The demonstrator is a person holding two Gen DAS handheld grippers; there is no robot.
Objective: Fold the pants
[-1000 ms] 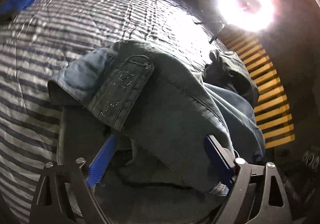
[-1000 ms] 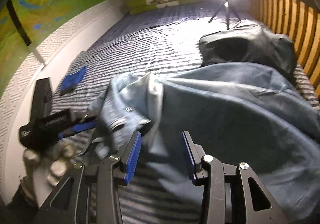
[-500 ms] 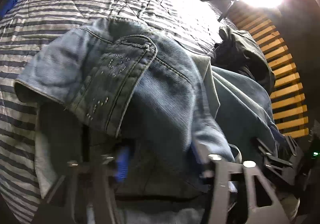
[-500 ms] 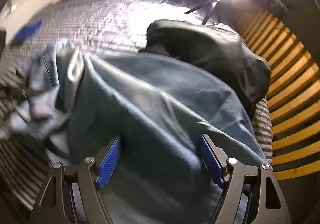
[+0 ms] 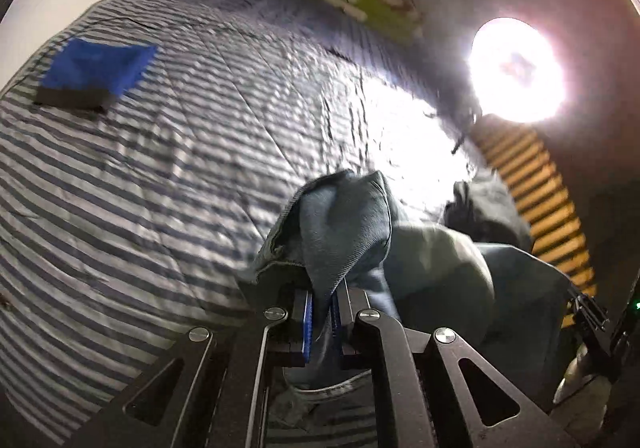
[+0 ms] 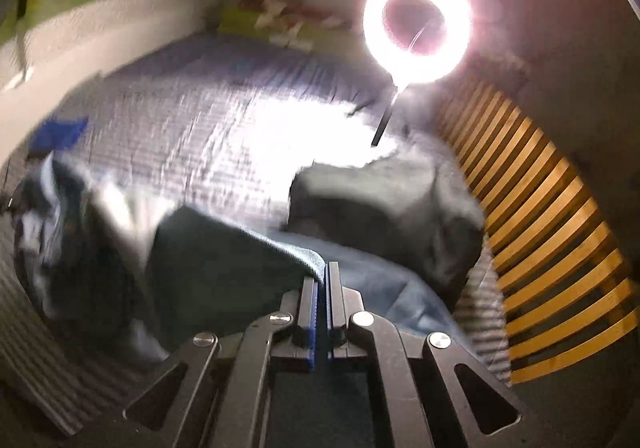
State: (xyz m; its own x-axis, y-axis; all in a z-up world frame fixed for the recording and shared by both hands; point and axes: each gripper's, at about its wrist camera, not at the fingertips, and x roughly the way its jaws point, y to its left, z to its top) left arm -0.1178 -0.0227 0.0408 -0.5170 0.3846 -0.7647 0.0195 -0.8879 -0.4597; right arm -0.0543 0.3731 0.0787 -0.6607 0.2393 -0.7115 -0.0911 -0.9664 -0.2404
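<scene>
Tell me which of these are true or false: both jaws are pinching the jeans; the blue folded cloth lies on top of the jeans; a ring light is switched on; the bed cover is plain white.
1. Both grippers pinch the jeans. True: the left gripper and the right gripper each have denim clamped between their jaws, which have just been closing.
2. The blue folded cloth lies on the jeans. False: it lies apart on the bed cover, near the wall.
3. A ring light is on. True.
4. The bed cover is plain white. False: it is striped.
</scene>
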